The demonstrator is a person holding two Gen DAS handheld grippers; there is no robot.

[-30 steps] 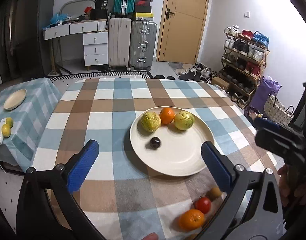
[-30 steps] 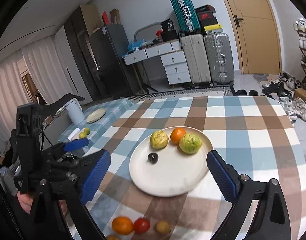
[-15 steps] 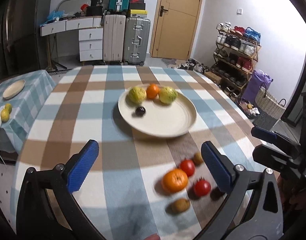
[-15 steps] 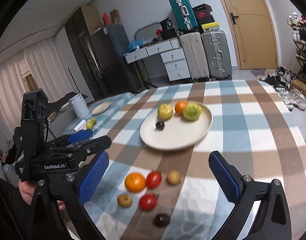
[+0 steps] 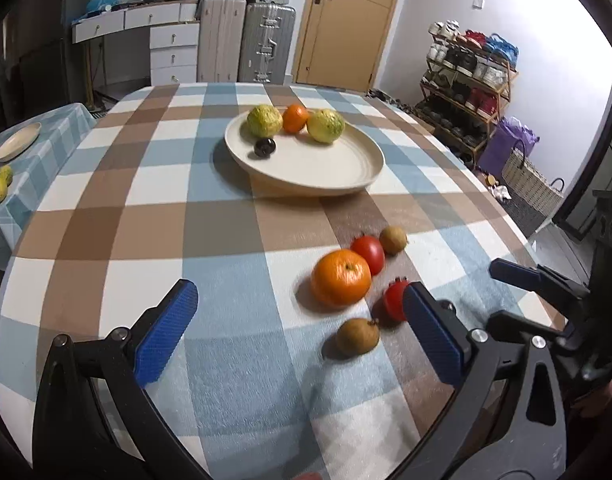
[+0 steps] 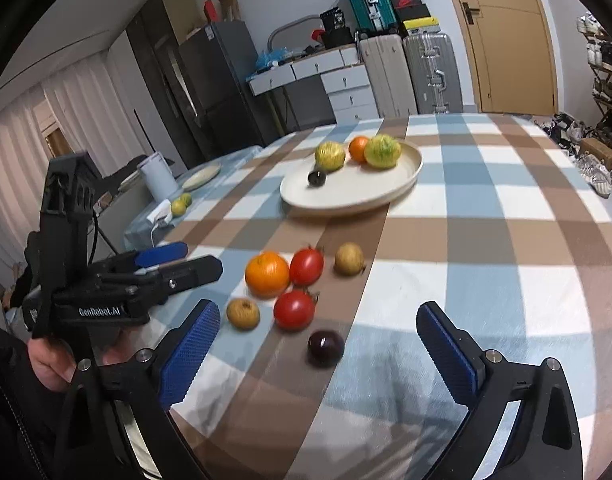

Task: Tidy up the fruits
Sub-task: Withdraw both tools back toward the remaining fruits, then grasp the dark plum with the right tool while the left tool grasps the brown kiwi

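left tongs point(image 5: 298, 332) hanging released, empty | right tongs point(image 6: 318, 354) hanging released, empty | loose round orange point(image 5: 341, 283), tomatoes, brown fruits sitting on checked-cloth worktop point(image 5: 118, 216) near cream round plate point(image 5: 326, 168) carrying four fruits

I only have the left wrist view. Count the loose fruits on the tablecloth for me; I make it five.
Observer: Six. A dark plum lies on the cloth, nearer the right wrist camera than the closer tomato. Your view does not show it.
Operator: Report the right hand-held gripper's state.
Observer: The right hand-held gripper is open and holds nothing. In its own view the plum shows between its two fingers.
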